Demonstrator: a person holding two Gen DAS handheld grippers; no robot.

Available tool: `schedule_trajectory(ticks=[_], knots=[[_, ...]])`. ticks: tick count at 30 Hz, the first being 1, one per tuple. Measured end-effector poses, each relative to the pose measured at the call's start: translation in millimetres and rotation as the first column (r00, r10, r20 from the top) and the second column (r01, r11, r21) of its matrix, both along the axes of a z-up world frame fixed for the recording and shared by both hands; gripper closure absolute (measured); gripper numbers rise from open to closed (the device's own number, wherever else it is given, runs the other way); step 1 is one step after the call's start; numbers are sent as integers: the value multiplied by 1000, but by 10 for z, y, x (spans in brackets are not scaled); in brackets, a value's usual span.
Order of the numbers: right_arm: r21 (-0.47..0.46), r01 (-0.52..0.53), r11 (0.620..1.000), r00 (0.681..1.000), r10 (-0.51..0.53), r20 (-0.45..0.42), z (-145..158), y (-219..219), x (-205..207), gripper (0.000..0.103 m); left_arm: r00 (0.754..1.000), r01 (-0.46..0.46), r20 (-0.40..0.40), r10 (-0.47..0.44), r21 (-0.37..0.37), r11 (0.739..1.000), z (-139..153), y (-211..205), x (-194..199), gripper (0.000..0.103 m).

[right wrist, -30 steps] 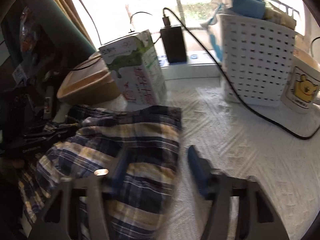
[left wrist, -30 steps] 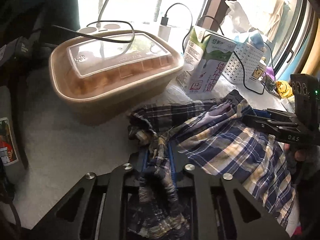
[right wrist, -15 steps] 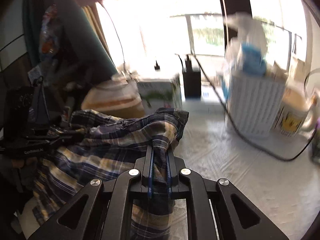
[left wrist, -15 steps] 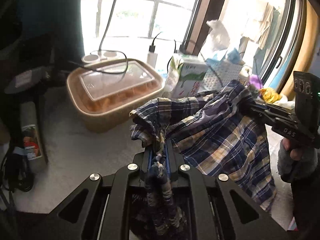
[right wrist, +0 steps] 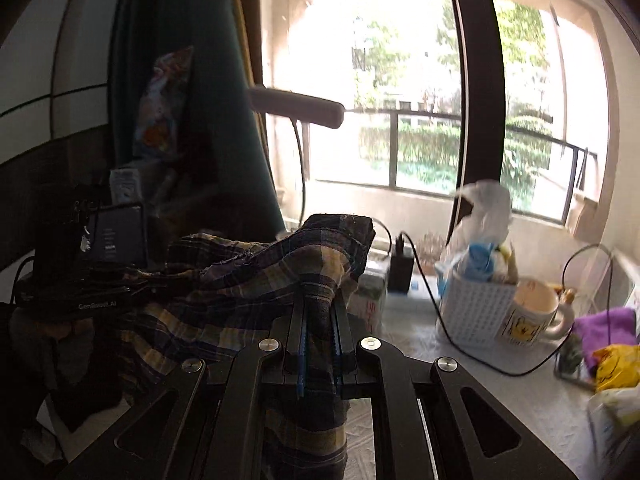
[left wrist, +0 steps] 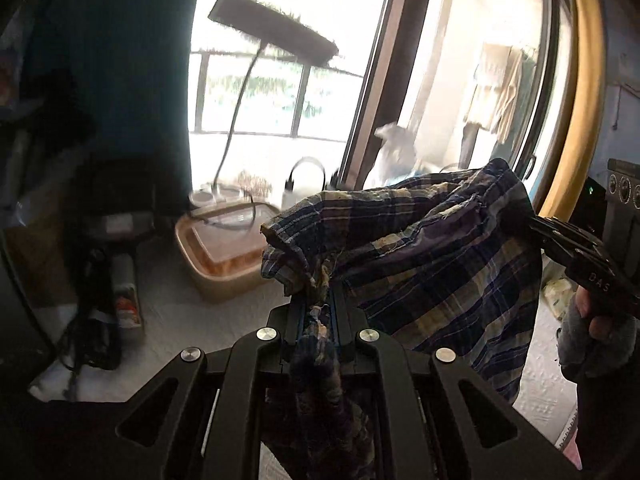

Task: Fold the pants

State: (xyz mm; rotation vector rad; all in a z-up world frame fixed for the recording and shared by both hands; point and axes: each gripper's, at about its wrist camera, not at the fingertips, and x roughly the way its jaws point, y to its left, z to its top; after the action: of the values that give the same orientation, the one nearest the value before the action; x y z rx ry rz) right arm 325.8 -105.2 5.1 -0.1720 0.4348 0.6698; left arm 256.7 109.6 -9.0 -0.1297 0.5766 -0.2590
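Navy, white and yellow plaid pants (left wrist: 432, 264) hang in the air above the white table, stretched between both grippers. My left gripper (left wrist: 318, 300) is shut on a bunched edge of the cloth at the pants' left end. My right gripper (right wrist: 320, 308) is shut on the opposite edge of the pants (right wrist: 256, 280). In the left wrist view the right gripper (left wrist: 532, 226) comes in from the right, held by a hand in a grey glove. The left gripper's black body (right wrist: 80, 284) shows at the left of the right wrist view. The pants' lower part sags below both grips.
A tan lidded food container (left wrist: 224, 248) sits on the white table (left wrist: 168, 320) under the pants. A white slotted basket (right wrist: 472, 308), a mug (right wrist: 528, 316), a milk carton (right wrist: 372, 300), black cables and a desk lamp (left wrist: 276, 28) crowd the window side. Dark clutter stands at the left.
Both grippers have risen, lifting the pants off the table. The right gripper, open a second ago, closed on the cloth's edge. The views now tilt up toward the window.
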Motion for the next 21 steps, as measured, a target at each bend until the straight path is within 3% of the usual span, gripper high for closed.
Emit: schedule_trajectory(ticks=[14,21], knots=[[36,-128,991,969,117,216,808,453,-1038,94,970,-79,230,73,18,997,753,476,-1021,95],[52,-181,982,958,164,237,976,860,-1419,94,950,-160,281,136,66,985,1007,809,-1586,95]])
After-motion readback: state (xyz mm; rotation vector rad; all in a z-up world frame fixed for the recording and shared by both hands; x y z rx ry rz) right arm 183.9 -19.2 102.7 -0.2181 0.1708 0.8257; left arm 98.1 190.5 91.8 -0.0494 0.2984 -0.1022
